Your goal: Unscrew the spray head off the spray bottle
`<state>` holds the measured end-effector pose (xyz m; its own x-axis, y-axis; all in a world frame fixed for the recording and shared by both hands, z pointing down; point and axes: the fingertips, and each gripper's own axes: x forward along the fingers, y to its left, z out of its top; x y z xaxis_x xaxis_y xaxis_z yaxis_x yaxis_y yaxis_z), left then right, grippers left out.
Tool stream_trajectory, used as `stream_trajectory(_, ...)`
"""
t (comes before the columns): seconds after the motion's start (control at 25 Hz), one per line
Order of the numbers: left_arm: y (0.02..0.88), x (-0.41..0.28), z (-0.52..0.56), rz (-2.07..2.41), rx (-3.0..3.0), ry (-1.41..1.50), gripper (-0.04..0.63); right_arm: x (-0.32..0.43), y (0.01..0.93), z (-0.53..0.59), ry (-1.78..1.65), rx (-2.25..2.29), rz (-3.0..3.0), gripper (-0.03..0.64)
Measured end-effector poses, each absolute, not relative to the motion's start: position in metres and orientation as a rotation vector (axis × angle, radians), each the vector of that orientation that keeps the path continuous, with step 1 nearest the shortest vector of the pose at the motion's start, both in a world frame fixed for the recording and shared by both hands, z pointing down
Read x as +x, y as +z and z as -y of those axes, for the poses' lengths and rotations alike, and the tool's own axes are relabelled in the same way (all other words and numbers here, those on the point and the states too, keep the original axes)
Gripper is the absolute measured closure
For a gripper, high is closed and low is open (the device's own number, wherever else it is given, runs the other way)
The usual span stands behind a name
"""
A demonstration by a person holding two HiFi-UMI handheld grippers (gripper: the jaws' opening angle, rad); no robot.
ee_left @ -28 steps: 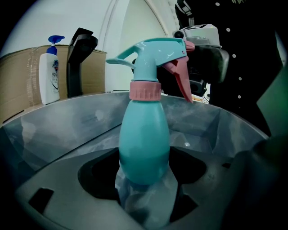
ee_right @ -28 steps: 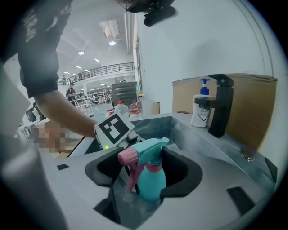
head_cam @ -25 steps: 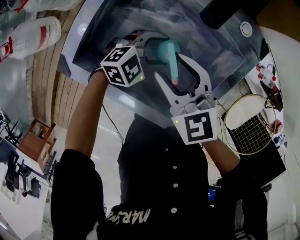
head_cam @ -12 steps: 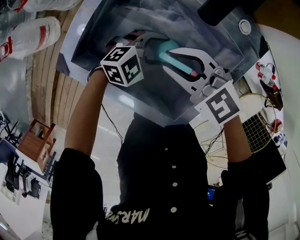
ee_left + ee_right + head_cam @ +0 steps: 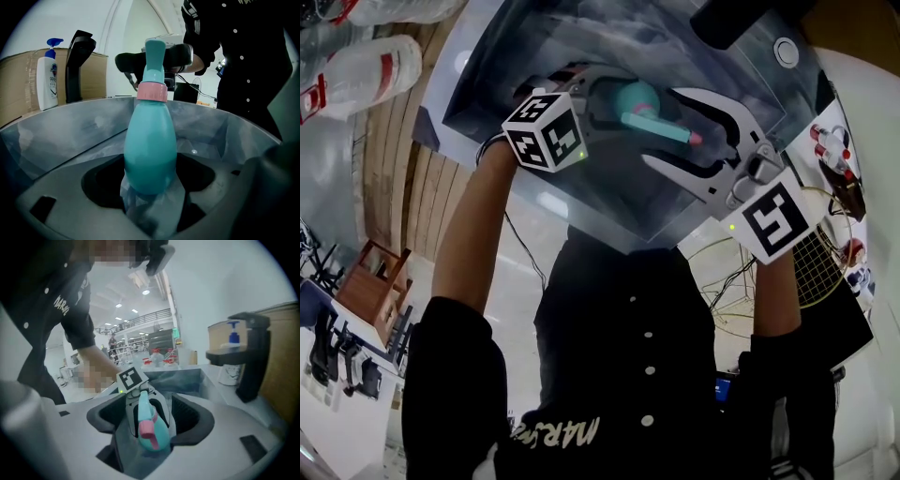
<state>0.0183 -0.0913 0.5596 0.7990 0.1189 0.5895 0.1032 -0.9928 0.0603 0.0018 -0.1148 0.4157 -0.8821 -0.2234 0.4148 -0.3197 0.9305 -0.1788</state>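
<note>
A teal spray bottle (image 5: 150, 150) with a pink collar (image 5: 152, 91) stands between the jaws of my left gripper (image 5: 150, 187), which is shut on its body. In the head view the left gripper (image 5: 600, 98) holds the bottle (image 5: 633, 97) over the grey table, and the teal spray head (image 5: 661, 129) points right with its pink tip. My right gripper (image 5: 661, 127) straddles the spray head. Its jaws have just been opening and stand apart, clear of the head on both sides. The right gripper view shows the spray head (image 5: 143, 408) between the open right gripper (image 5: 149, 420).
Big water bottles (image 5: 370, 61) lie at the far left of the head view. A round wire rack (image 5: 811, 267) sits at the right. A white bottle with a blue sprayer (image 5: 47, 75) and a black stand (image 5: 77, 61) stand before a cardboard box (image 5: 18, 89).
The right gripper closed on the spray head, swung right with it, then opened. The nozzle, which pointed down a second ago, now points right. The left gripper kept still.
</note>
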Motion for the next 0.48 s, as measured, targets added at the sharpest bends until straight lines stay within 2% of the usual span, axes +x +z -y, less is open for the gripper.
stream_trajectory(0.2,0.559,0.018,0.092,-0.179,2.957,0.968,0.236,0.036,0.385,0.106,0.367,0.974,2.571,0.308)
stream_trajectory(0.48,0.559,0.017,0.091,-0.181,2.959,0.966,0.237,0.003,0.411,0.059,0.52,1.107,2.434,0.317)
